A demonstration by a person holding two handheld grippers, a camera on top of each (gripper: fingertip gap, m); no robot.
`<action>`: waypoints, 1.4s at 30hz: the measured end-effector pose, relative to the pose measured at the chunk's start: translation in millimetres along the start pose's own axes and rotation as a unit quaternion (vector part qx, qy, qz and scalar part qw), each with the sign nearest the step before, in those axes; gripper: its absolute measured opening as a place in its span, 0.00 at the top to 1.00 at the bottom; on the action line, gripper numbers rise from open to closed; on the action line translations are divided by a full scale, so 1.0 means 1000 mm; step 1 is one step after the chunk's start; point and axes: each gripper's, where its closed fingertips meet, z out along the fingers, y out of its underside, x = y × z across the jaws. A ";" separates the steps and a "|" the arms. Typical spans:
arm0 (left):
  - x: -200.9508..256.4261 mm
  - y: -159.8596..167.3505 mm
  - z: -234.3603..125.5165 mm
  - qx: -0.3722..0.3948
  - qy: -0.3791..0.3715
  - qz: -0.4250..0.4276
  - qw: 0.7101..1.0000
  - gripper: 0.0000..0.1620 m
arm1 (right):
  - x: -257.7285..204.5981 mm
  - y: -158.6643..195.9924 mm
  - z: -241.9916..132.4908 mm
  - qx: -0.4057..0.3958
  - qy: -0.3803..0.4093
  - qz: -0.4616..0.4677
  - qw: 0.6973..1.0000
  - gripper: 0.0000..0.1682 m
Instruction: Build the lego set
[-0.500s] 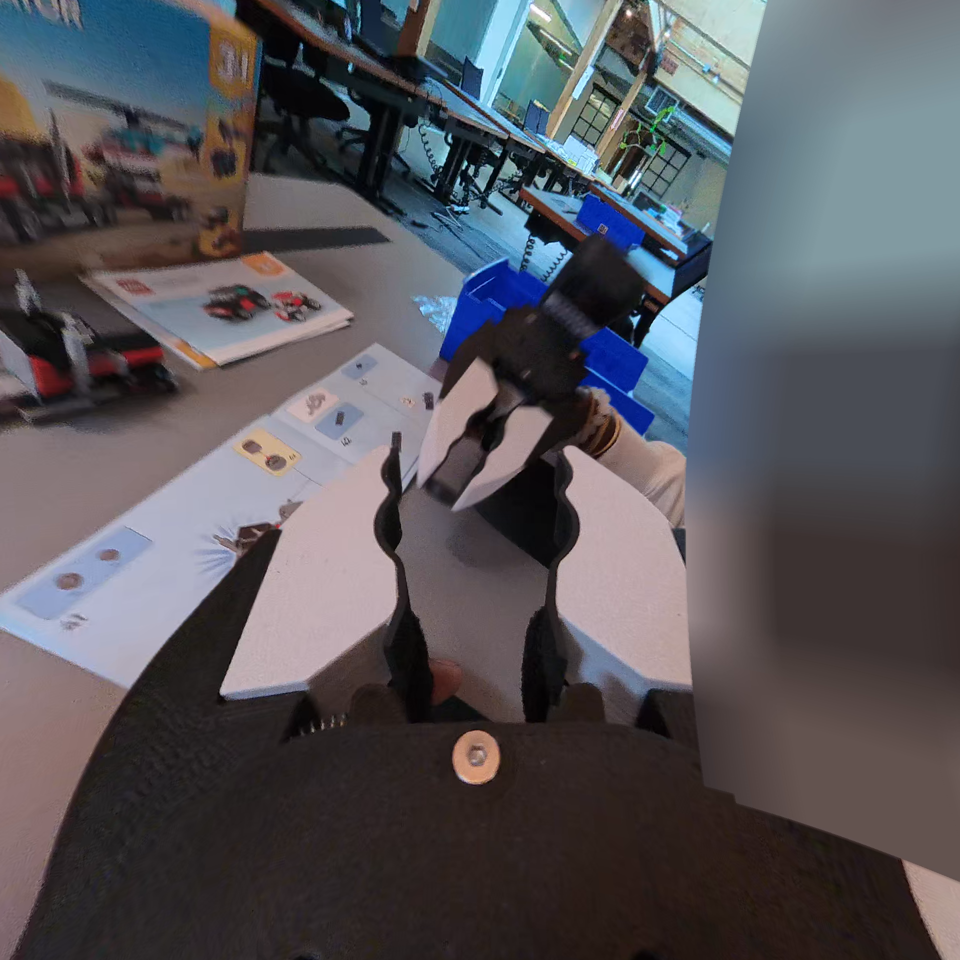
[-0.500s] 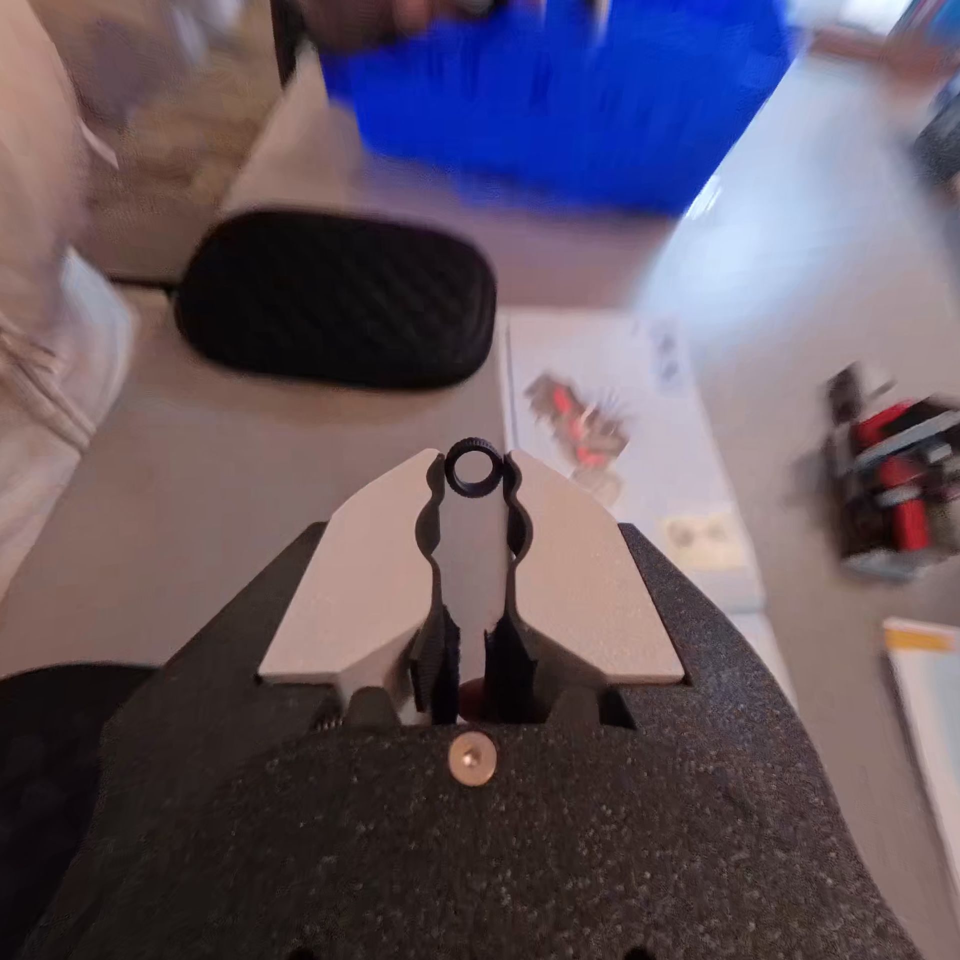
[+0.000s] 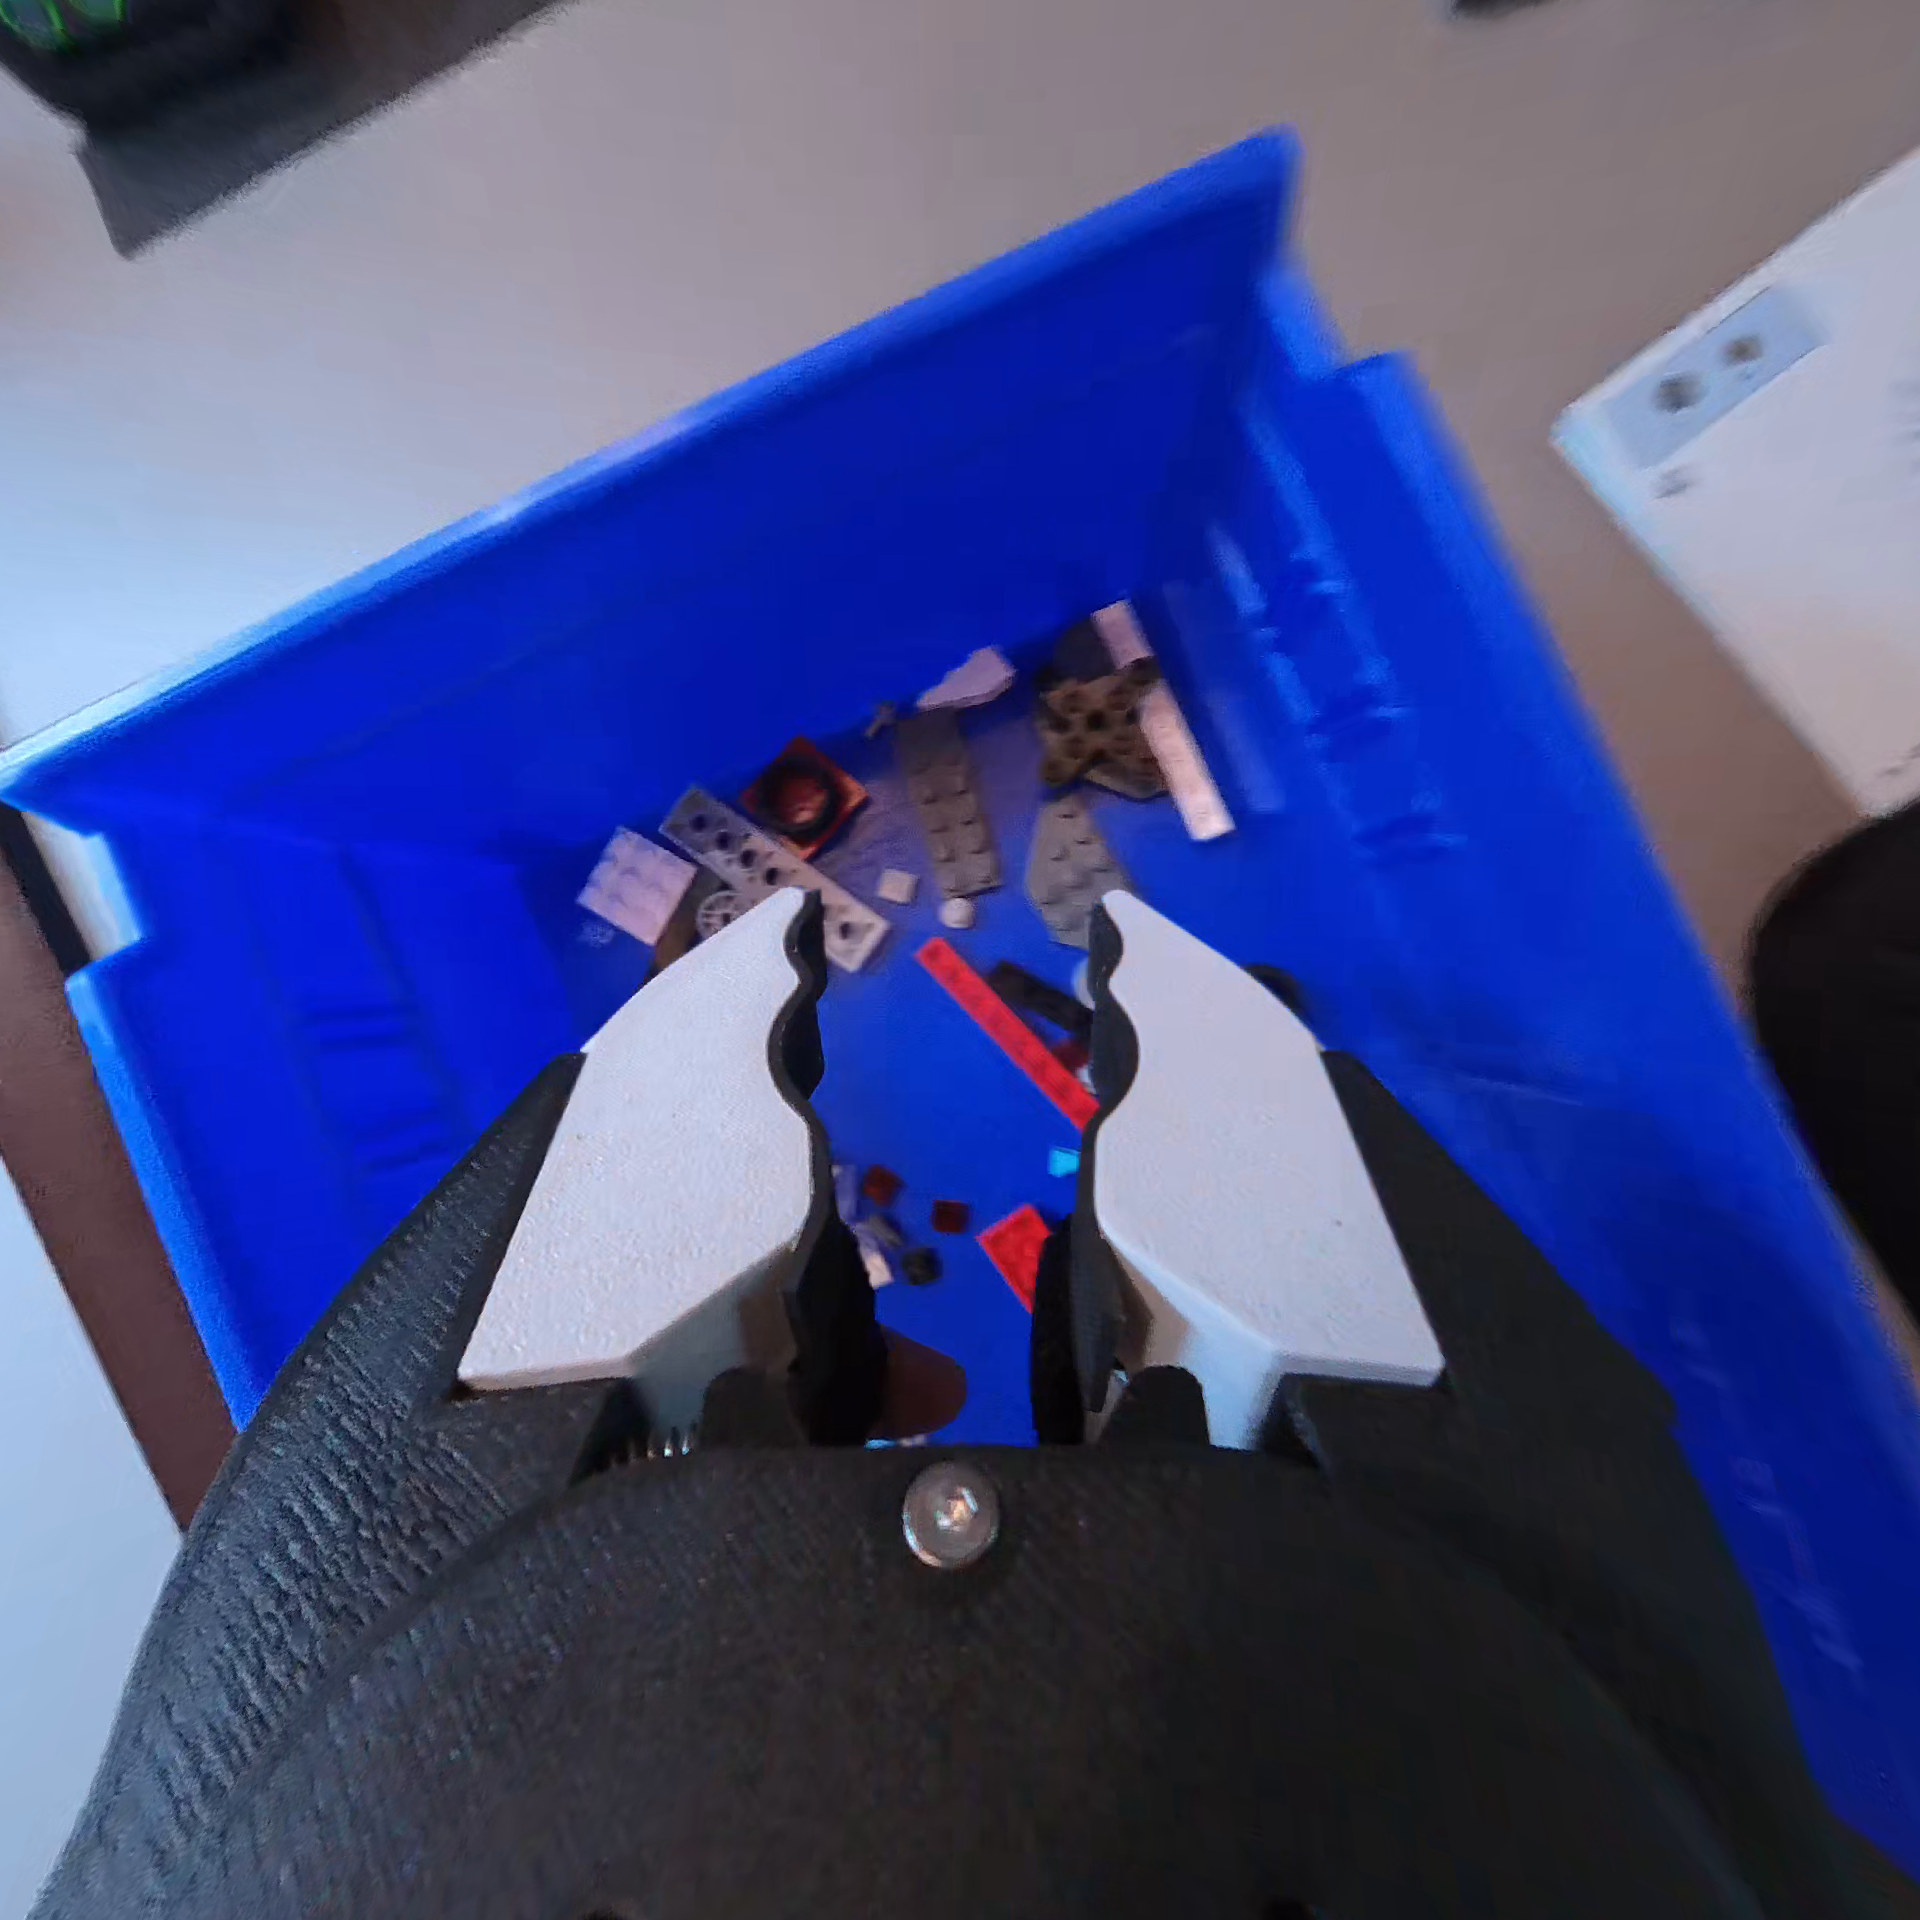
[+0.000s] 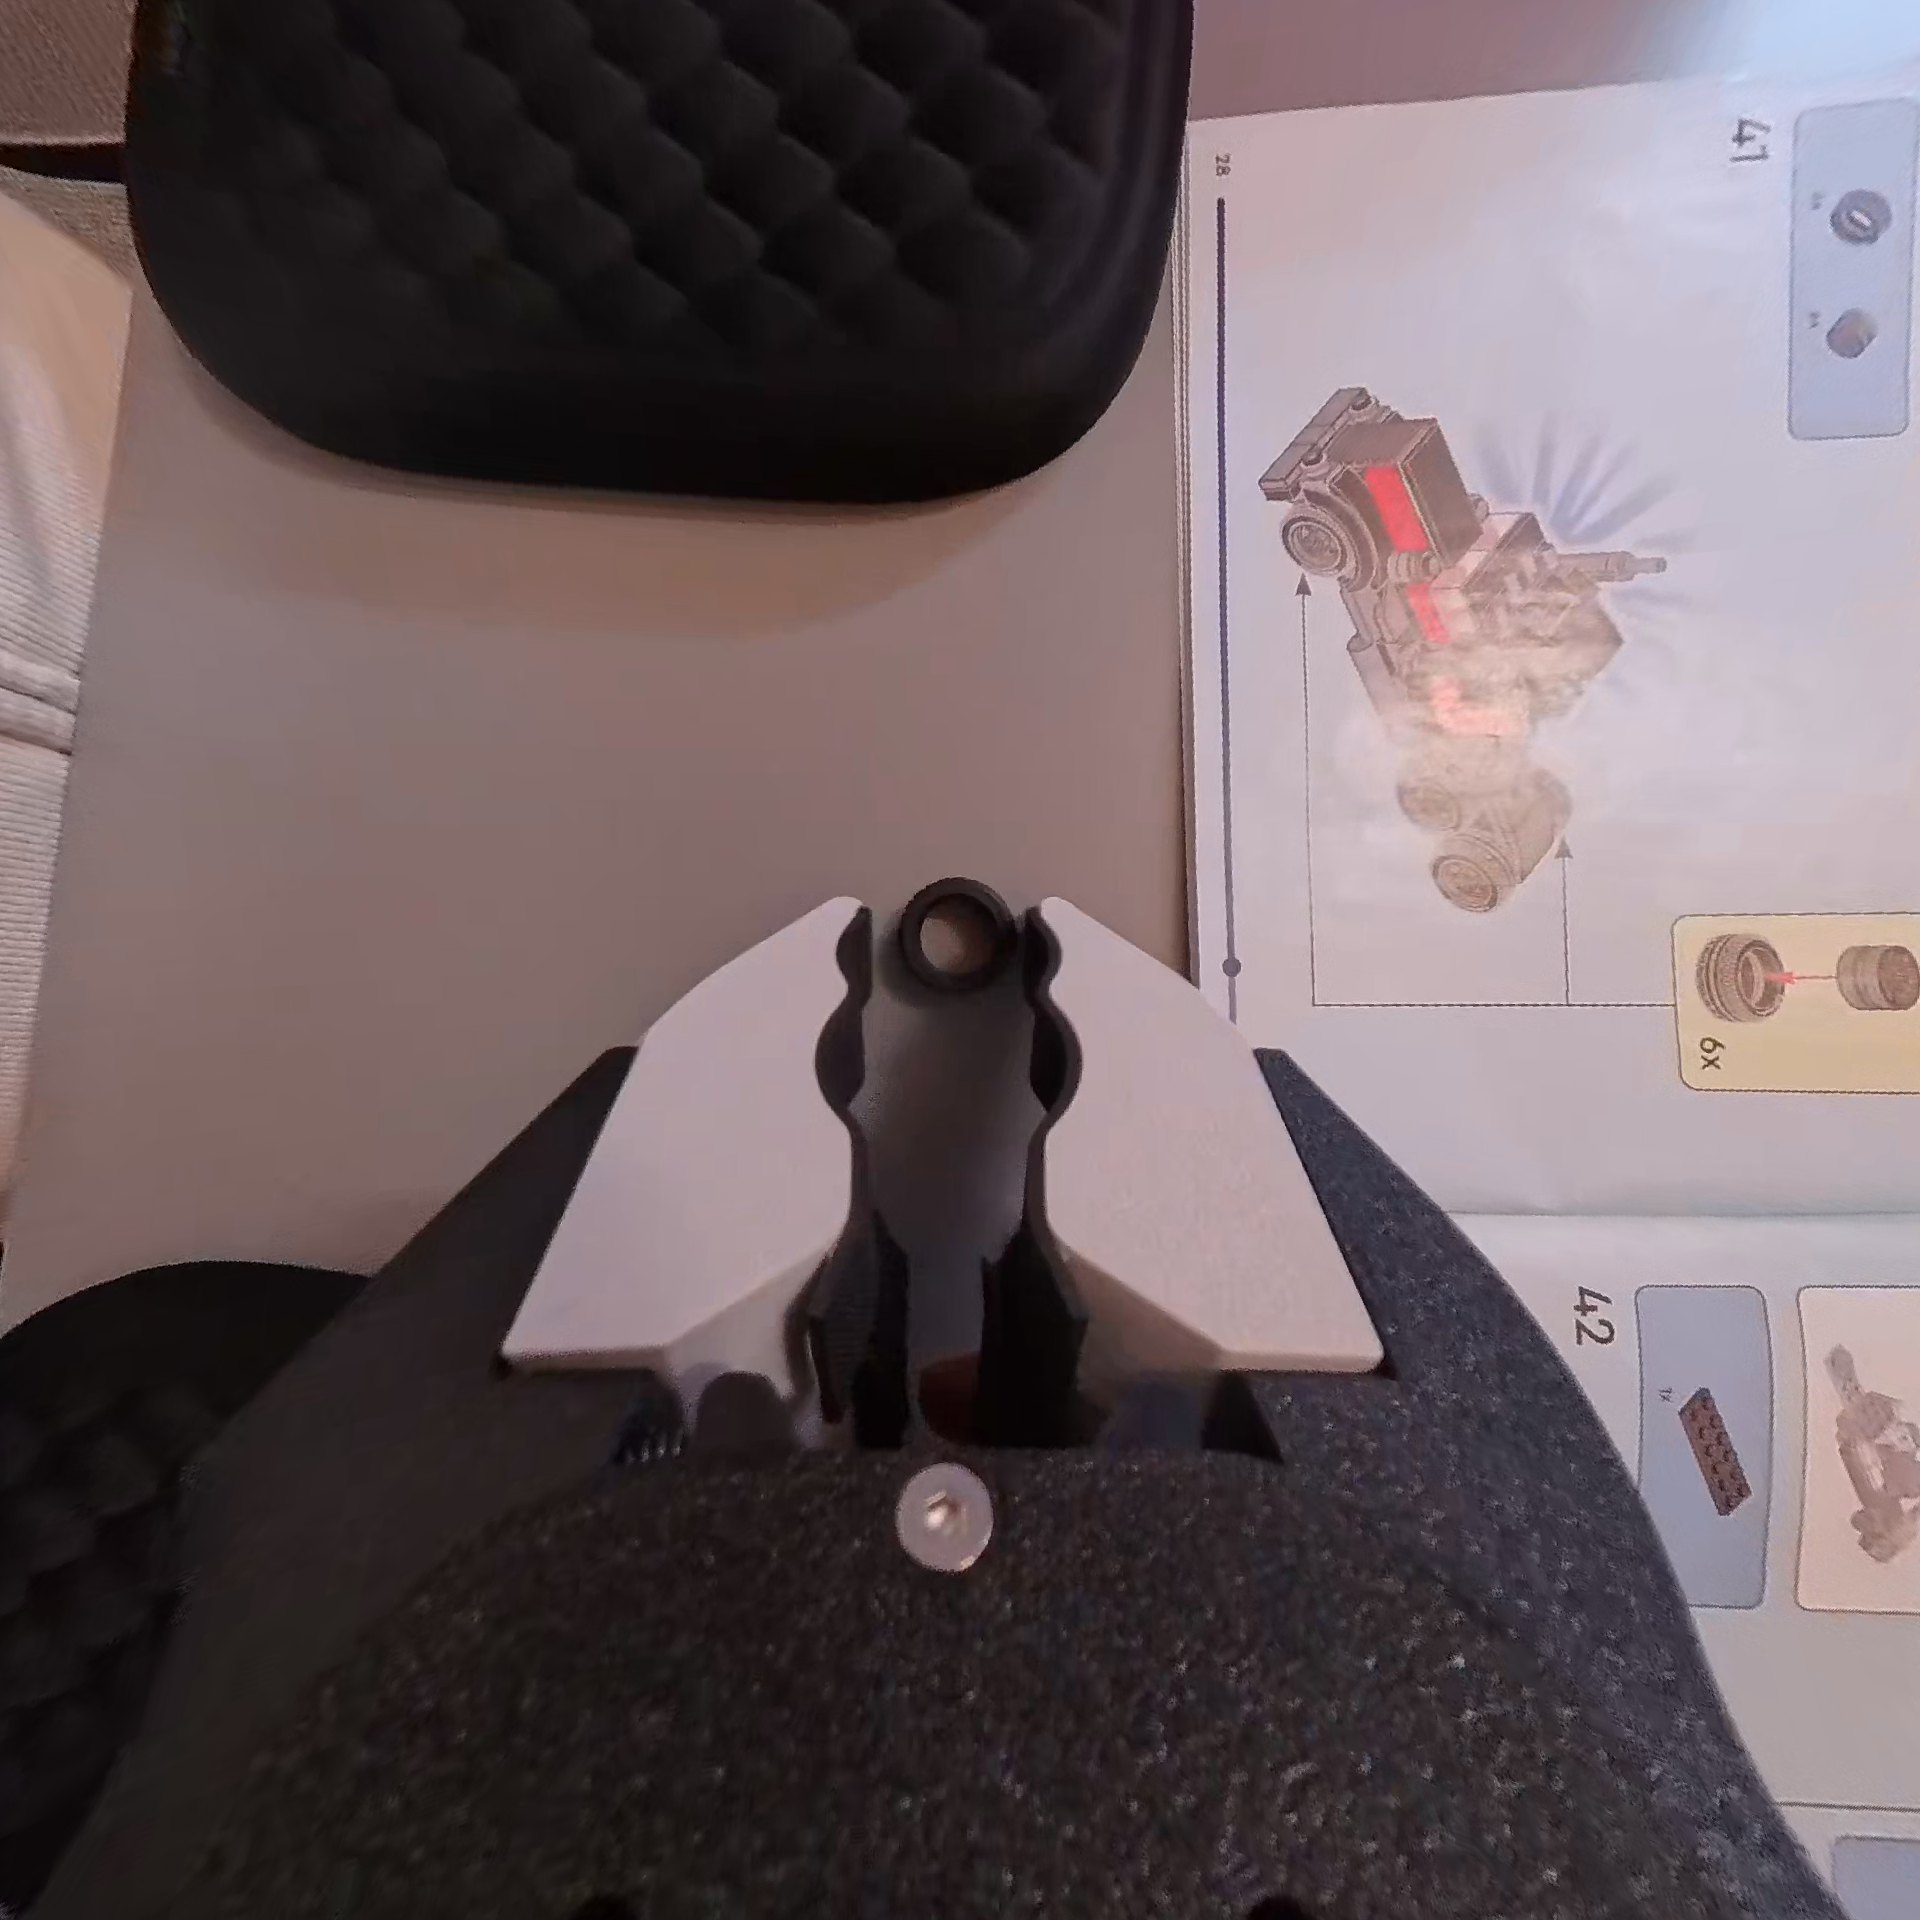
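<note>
In the left wrist view my left gripper [image 3: 956, 914] is open and empty, pointing down into a blue bin [image 3: 831, 520]. The bin's floor holds several loose Lego pieces: a long red plate [image 3: 1003, 1034], grey plates [image 3: 951, 810], a small white plate [image 3: 636, 883] and small dark bits. In the right wrist view my right gripper [image 4: 948, 920] is shut on a small black tyre ring [image 4: 954, 940] at its fingertips, held over the grey table [image 4: 623, 727]. The open instruction booklet [image 4: 1558, 1091] lies just to its right.
A black padded case [image 4: 665, 229] lies on the table ahead of the right gripper. A light sleeve [image 4: 31, 520] is at the left edge. In the left wrist view a corner of the booklet [image 3: 1766, 468] lies right of the bin, with a dark object [image 3: 1849, 1039] below it. Across from one pair of fingers to the other is roughly 35 cm.
My left gripper has swung from looking across the table to pointing down into the blue bin, still open. My right gripper, still holding the tyre, has moved nearer the booklet and the case.
</note>
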 end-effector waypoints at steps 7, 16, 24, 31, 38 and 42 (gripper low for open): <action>-0.031 0.005 0.050 -0.028 0.007 -0.013 0.999 0.77 | 0.002 -0.017 -0.010 0.095 0.001 0.017 0.995 0.77; -0.047 0.009 0.069 -0.026 -0.001 -0.035 0.999 0.83 | 0.014 -0.023 -0.022 0.149 0.028 0.024 0.988 0.78; -0.043 0.008 0.073 -0.014 0.021 -0.035 0.999 0.86 | 0.017 -0.021 -0.023 0.154 0.036 0.028 0.987 0.79; -0.031 -0.020 0.017 0.058 -0.001 -0.021 0.998 0.86 | 0.018 -0.021 -0.024 0.162 0.040 0.026 0.986 0.80; 0.079 -0.079 -0.075 0.166 0.082 0.061 0.981 0.87 | 0.025 -0.025 -0.034 0.206 0.059 0.033 0.976 0.81; 0.173 -0.084 -0.081 0.148 0.138 0.155 0.967 0.87 | 0.034 -0.025 -0.046 0.241 0.088 0.044 0.966 0.82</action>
